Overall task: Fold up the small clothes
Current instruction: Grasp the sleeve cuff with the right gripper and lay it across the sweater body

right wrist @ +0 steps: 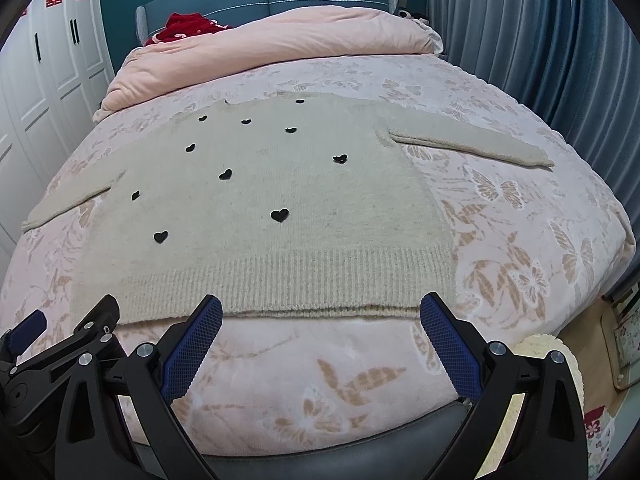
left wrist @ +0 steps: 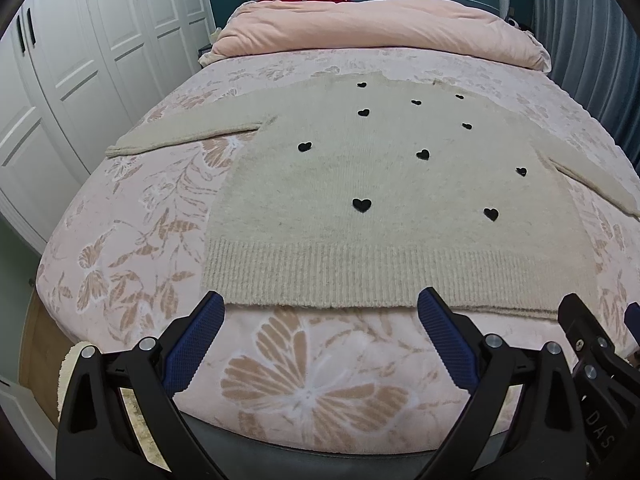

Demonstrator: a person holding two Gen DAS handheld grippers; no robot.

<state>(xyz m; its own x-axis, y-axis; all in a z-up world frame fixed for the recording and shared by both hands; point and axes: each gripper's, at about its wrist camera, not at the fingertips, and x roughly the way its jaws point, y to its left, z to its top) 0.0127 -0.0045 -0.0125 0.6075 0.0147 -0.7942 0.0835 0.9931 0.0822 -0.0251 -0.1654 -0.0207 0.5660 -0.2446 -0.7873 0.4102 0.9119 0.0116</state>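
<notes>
Lying flat and face-up across the floral bedspread point(left wrist: 120, 272): one beige knit sweater point(left wrist: 360, 184) with black heart appliqués, both sleeves spread outward, ribbed hem nearest the cameras. Left gripper point(left wrist: 320, 312) and right gripper point(right wrist: 322, 314): both spread wide, empty, poised just short of the hem. Behind the sweater: pink duvet point(left wrist: 380, 28), folded.

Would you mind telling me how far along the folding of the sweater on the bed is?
Done: the beige knitted sweater with black hearts lies flat on the pink butterfly-patterned bedspread, both sleeves spread out. In hand: nothing; the left gripper and right gripper are open, just short of the ribbed hem. Left: every fold, sleeves and body.
</notes>
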